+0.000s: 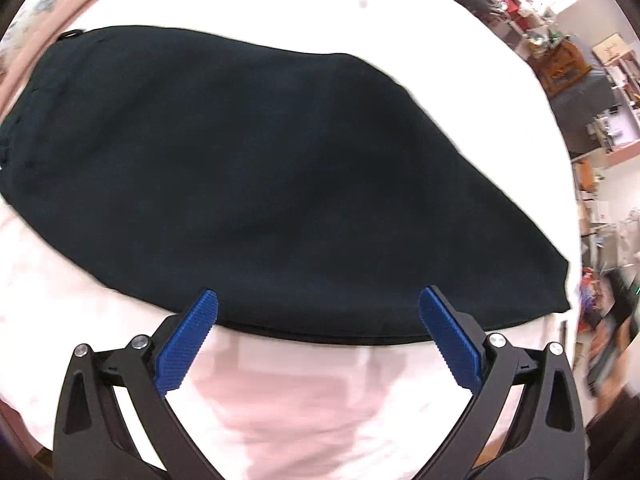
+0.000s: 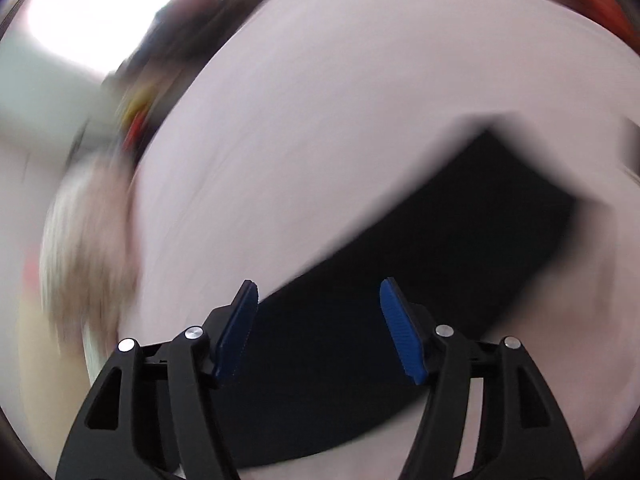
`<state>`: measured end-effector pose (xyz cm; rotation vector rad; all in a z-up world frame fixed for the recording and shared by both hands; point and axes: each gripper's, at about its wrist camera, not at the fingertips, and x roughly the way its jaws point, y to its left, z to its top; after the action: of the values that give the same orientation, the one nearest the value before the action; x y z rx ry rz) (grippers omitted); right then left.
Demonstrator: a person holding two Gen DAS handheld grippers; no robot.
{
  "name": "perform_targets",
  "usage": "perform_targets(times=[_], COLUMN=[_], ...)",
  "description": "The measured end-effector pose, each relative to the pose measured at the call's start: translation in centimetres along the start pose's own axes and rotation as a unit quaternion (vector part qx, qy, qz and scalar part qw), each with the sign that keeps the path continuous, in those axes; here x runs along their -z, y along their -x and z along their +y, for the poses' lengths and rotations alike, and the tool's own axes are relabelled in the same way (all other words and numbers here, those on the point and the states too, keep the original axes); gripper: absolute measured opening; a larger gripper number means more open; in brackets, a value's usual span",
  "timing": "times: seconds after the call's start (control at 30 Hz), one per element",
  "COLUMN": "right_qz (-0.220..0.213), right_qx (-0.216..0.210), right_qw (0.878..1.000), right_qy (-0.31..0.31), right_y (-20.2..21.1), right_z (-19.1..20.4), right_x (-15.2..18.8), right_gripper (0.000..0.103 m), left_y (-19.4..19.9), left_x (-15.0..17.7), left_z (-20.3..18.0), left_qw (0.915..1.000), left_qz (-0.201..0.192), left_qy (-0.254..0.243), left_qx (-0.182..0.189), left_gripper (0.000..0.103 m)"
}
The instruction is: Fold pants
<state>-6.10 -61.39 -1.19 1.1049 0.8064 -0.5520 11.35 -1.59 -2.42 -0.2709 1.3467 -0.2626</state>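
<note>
Black pants [image 1: 260, 168] lie flat in a long folded shape on a pale pink sheet [image 1: 304, 408], with a small ring at their far left end. My left gripper [image 1: 319, 296] hovers open over the near edge of the pants, nothing between its blue pads [image 1: 188, 344]. The right wrist view is heavily blurred. In it, the pants [image 2: 460, 232] run from below the fingers up to the right on the sheet [image 2: 320, 100]. My right gripper [image 2: 319, 286] stands open above them, its pads apart and holding nothing.
The sheet's edge curves along the right, and beyond it stand cluttered shelves [image 1: 612, 92] and a wooden cabinet [image 1: 560, 64]. A flowered pink border [image 1: 36, 40] lies at the upper left. In the right wrist view, blurred colourful clutter [image 2: 136, 112] sits past the sheet's left edge.
</note>
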Motion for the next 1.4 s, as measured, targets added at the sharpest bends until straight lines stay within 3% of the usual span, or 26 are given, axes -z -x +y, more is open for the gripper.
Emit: perform_targets(times=[0.13,0.23,0.3,0.43,0.63,0.7,0.77,0.87,0.93,0.97,1.0,1.07,1.27,1.4], right_qz=[-0.032,-0.017,-0.005,0.014,-0.005,-0.015,-0.028,-0.026,-0.029,-0.029,-0.023,-0.021,-0.048,-0.058], right_qx=[0.001,-0.018,-0.025,-0.036,-0.023,-0.013,-0.009,-0.006,-0.017,-0.023,-0.046,-0.061,-0.093,-0.133], right_qw=[0.994,0.995,0.997,0.998,0.998,0.994,0.988,0.988,0.991,0.991,0.991,0.991,0.984,0.963], right_qy=[-0.106,-0.097,-0.077,-0.041,0.059,0.11,0.154,0.15,0.13,0.127,0.124,0.12,0.145,0.228], right_y=[1.2,-0.7,-2.2,-5.1,-5.2,-5.0,-5.0,-5.9,-6.3,-6.3,-6.2,-6.2,-3.3,-1.1], right_z=[-8.8,-10.4,-10.4,-9.8,-7.9,-7.1,-6.3,-6.8,-6.8,-6.7,-6.7,-6.2,-3.5,2.7], right_x=[-2.3,-2.7,-2.7,-2.7,-2.3,-1.8,-1.5,-1.8,-2.2,-2.3,-2.4,-2.4,-2.1,-0.5], right_gripper=[0.066,0.065,0.065,0.065,0.065,0.055,0.051,0.05,0.049,0.038,0.018,0.013,0.011,0.01], left_y=[-1.1,-2.4,-3.3,-3.4,-4.3,-4.5,-5.0,-5.3,-5.2,-5.3,-5.3,-5.3,-4.8,-3.7], left_x=[0.7,1.3,1.0,0.9,1.1,1.1,1.0,0.9,0.9,0.9,0.9,1.0,1.1,1.1], left_z=[-3.4,-5.4,-4.6,-4.7,-6.1,-6.2,-7.1,-7.8,-8.3,-8.7,-8.8,-8.9,-8.6,-5.9], left_qw=[0.9991,0.9978,0.997,0.997,0.997,0.9967,0.9965,0.9965,0.9967,0.9967,0.9967,0.9968,0.9976,0.9988], left_qz=[0.016,0.031,0.048,0.058,0.07,0.075,0.078,0.077,0.073,0.072,0.072,0.071,0.061,0.049], left_qy=[0.013,0.027,0.029,0.016,-0.003,-0.008,-0.013,-0.019,-0.023,-0.025,-0.023,-0.022,-0.028,-0.002], left_qx=[0.037,0.052,0.053,0.048,0.034,0.03,0.027,0.027,0.025,0.028,0.03,0.029,0.017,0.004], left_gripper=[0.101,0.101,0.101,0.101,0.101,0.101,0.101,0.101,0.101,0.101,0.101,0.101,0.101,0.101])
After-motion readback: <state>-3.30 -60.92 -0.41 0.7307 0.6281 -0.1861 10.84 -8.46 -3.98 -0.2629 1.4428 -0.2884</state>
